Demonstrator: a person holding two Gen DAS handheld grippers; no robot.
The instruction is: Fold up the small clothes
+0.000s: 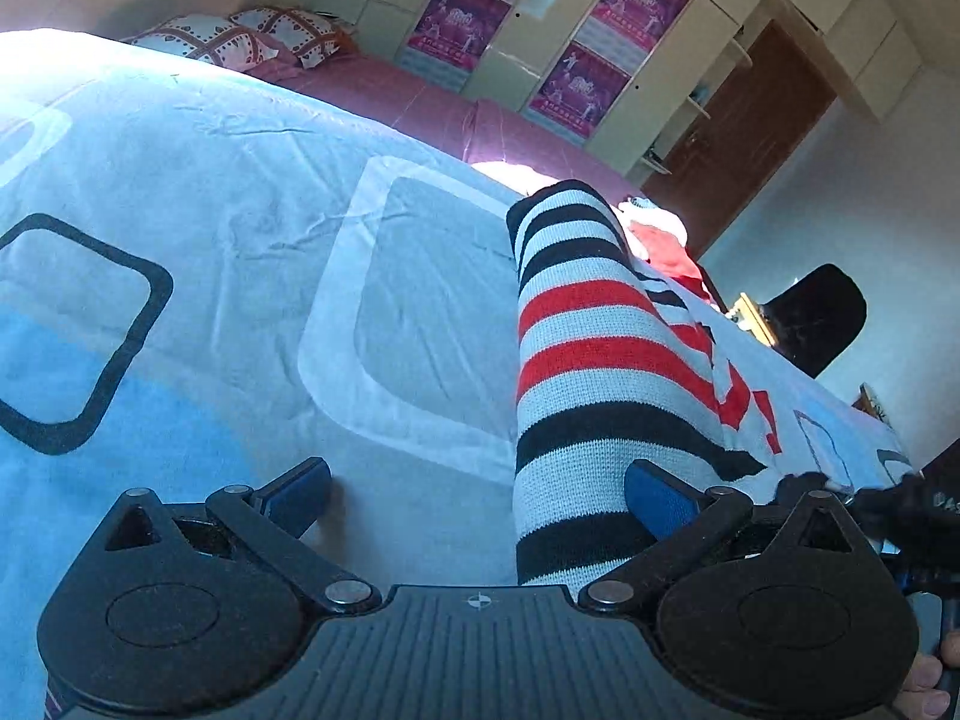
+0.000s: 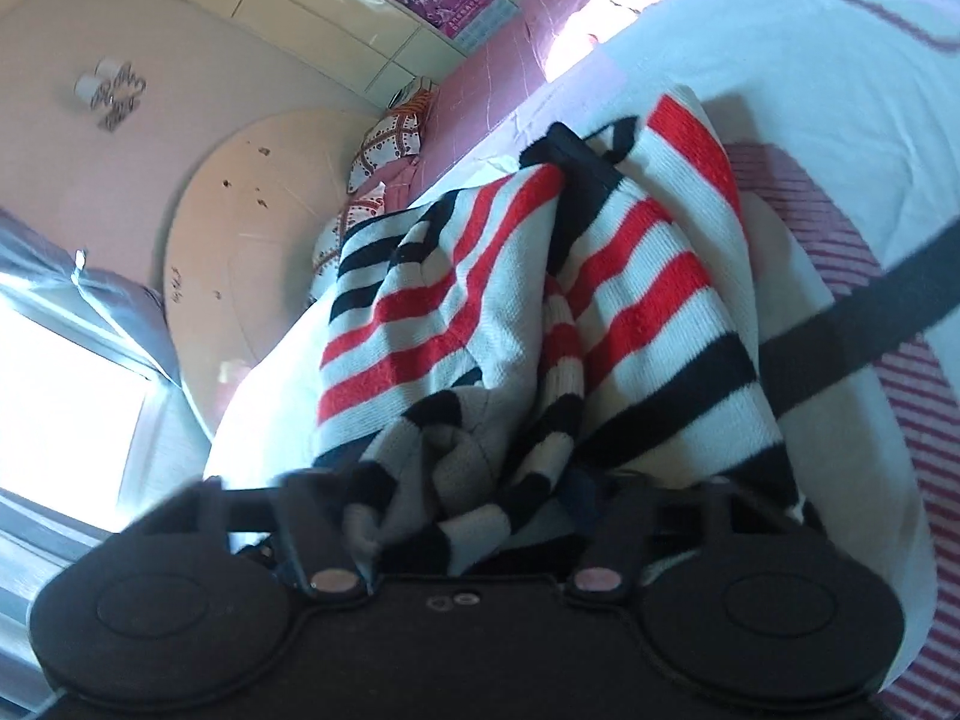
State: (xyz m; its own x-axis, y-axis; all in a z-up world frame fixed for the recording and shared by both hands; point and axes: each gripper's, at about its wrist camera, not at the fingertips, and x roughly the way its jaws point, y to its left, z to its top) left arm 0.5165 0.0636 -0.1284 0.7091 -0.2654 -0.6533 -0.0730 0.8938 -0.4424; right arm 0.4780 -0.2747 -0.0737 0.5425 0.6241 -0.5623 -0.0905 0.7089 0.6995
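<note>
Left hand-held gripper [image 1: 477, 501] is wide open, holding nothing — its right blue pad [image 1: 657, 501] sits against or just over the near edge of the striped knit garment [image 1: 606, 372], left pad bare above the bed cover [image 1: 240, 192]. In the left wrist view the garment lies on the bed as a long band, long axis running from the gripper's right finger away to the far side, slightly right of the gripper's centreline; most of the cloth is to the right of the jaw gap, not inside it. Right hand-held gripper [image 2: 474, 498] is the one actually engaged: bunched black-and-white fabric fills the space between its fingers and spills over the body, so it looks closed on the garment [image 2: 540, 300], though the fingertips are buried in cloth and blurred — I can't confirm the exact jaw opening. From that side the garment hangs or drapes forward off the gripper, red stripes further out, one dark corner or clip-like thing poking up at the far fold, can't tell what. My read: right holds one end, left is nearer the free long edge and would need to shift right to get cloth between both pads before any fold. Pillows [image 1: 240, 39] sit far left, well apart.
</note>
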